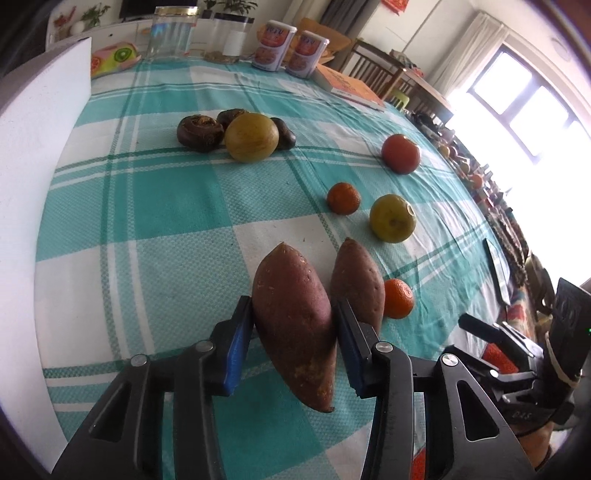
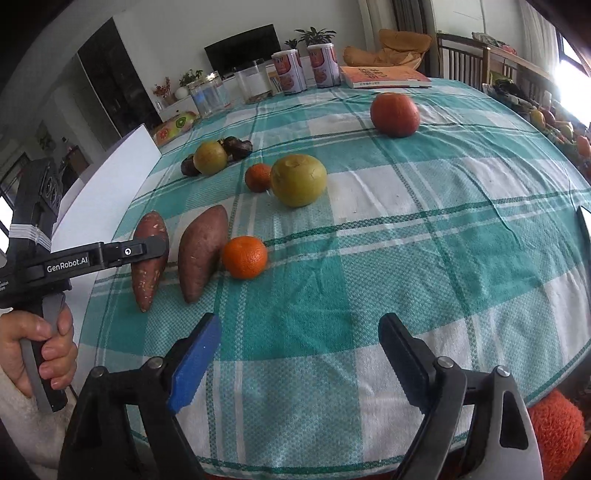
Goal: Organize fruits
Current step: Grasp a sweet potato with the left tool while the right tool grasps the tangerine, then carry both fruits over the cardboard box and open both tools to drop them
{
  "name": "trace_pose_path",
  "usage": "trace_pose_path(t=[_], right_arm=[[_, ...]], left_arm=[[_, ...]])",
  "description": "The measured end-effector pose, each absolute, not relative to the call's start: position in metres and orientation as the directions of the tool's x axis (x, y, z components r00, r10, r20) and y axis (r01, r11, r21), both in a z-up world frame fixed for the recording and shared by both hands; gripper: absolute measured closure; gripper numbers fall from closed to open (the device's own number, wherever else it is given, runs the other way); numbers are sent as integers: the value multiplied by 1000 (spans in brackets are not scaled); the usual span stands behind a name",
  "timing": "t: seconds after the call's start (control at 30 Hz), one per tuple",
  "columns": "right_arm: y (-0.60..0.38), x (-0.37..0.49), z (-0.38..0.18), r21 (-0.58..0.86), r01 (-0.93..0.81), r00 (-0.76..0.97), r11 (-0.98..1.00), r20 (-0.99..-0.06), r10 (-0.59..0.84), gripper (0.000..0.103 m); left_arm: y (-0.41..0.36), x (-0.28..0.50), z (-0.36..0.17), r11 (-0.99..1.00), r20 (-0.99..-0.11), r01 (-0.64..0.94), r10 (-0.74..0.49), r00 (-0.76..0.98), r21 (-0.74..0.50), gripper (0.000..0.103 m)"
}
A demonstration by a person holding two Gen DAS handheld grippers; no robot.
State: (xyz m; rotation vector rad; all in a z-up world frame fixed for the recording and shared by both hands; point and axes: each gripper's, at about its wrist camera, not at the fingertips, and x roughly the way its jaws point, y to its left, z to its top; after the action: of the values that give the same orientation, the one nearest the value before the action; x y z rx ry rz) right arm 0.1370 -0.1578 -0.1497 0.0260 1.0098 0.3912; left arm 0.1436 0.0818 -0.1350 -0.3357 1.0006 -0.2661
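The left gripper (image 1: 293, 332) is clenched on a sweet potato (image 1: 295, 325), its blue pads pressing the reddish skin on both sides; in the right wrist view the same gripper (image 2: 147, 251) crosses that potato (image 2: 149, 258) at the near left of the table, gripped by a hand (image 2: 44, 350). A second sweet potato (image 1: 357, 282) lies just right of the first, and a small orange (image 1: 397, 298) sits against its right side; in the right wrist view that second potato (image 2: 201, 253) touches the orange (image 2: 244, 256). The right gripper (image 2: 299, 354) hangs above bare cloth at the near edge, its jaws apart with nothing between them. Farther out, a yellow-green fruit (image 2: 298, 180) sits mid-table with a smaller orange (image 2: 258, 178) just at its left. Well beyond, toward the far right, sits a red-orange fruit (image 2: 395, 114). At the far left a second yellow-green fruit (image 1: 252, 137) rests among dark brown bulbs (image 1: 199, 133). All of this lies on a teal and white checked cloth (image 2: 406, 258). Along the far edge stand two tins (image 1: 288, 51), a glass jar (image 1: 171, 33) and a book (image 1: 351, 86), and a white foam board (image 1: 40, 122) rises at the left side.
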Motion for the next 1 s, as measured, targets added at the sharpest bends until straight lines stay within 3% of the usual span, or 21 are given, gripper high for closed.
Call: trace_pose_path(t=[0.07, 0.3, 0.37, 0.57, 0.7, 0.8, 1.0], right_arm=[[-141, 155, -156, 208, -375, 414, 903, -834, 364, 37], [-117, 186, -168, 274, -441, 369, 855, -813, 451, 44], [-114, 194, -170, 284, -458, 348, 843, -815, 463, 70], [-117, 175, -135, 323, -441, 360, 837, -791, 495, 71], [-56, 141, -84, 397, -577, 280, 714, -725, 629, 71], [15, 121, -63, 475, -670, 153, 570, -663, 732, 71], [145, 99, -72, 496, -751, -13, 436, -671, 741, 71]], left_arm=[[88, 131, -125, 911, -762, 65, -379, 526, -408, 58], [104, 93, -90, 898, -717, 65, -389, 579, -435, 58], [109, 88, -82, 893, -710, 66, -397, 582, -445, 58], [156, 56, -38, 868, -657, 38, -402, 638, -494, 58], [211, 33, -16, 928, -686, -99, -191, 703, -359, 57], [257, 25, -28, 921, -735, -261, -39, 677, -289, 58], [310, 6, -65, 866, -801, -472, 163, 576, -164, 57]])
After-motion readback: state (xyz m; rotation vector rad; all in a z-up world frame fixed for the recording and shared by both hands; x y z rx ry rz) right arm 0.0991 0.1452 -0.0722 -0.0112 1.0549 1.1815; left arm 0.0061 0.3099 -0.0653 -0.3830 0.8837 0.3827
